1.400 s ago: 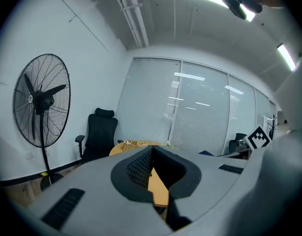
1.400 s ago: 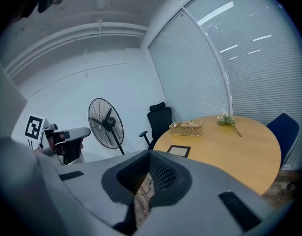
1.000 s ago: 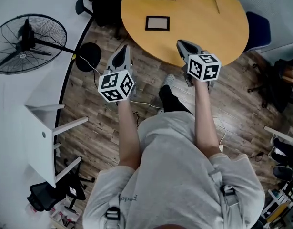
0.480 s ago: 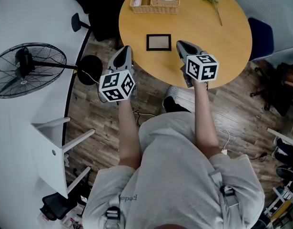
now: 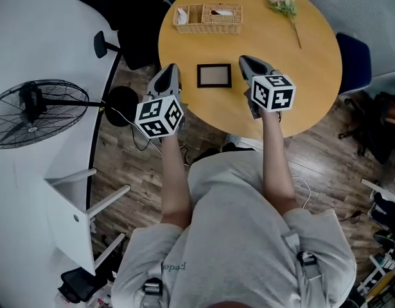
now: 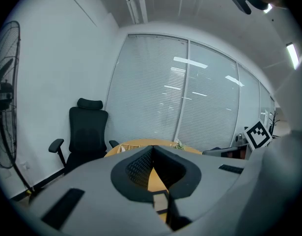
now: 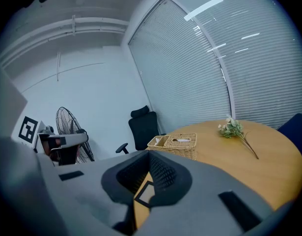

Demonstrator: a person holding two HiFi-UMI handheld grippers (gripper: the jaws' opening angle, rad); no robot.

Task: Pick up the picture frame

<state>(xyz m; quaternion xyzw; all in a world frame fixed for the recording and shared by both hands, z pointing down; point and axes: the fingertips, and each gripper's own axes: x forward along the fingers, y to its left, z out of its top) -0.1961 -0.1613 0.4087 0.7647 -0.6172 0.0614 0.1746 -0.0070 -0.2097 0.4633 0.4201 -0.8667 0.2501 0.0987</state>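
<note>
Hovering at the near edge of the round wooden surface (image 5: 313, 76), I had the left gripper (image 5: 169, 69) over its rim and the right gripper (image 5: 246, 61) a little further in. Both pairs of fingers were pressed together with nothing between them; the ribbed pads of the left fingers (image 6: 140, 166) and of the right fingers (image 7: 164, 175) met at their tips. The picture frame (image 5: 214, 76) lay flat on the surface between the two grippers, close to each and touched by neither, and it showed low in the gap of each gripper view. I judged that the reach was nearly made and the grasp not yet begun. To do it well, I reckoned I first had to spread one pair of fingers wide enough to straddle the frame's dark border. A thing so thin and flat would give little to pinch from above, so I thought it best to come in low at one side and steady the opposite side with the other, closed gripper, so the frame would not skate across the smooth wood. Beyond it stood a wicker basket (image 5: 209, 18) and a flower sprig (image 5: 284, 5), both well apart from the frame and unlikely to get in the way.
</note>
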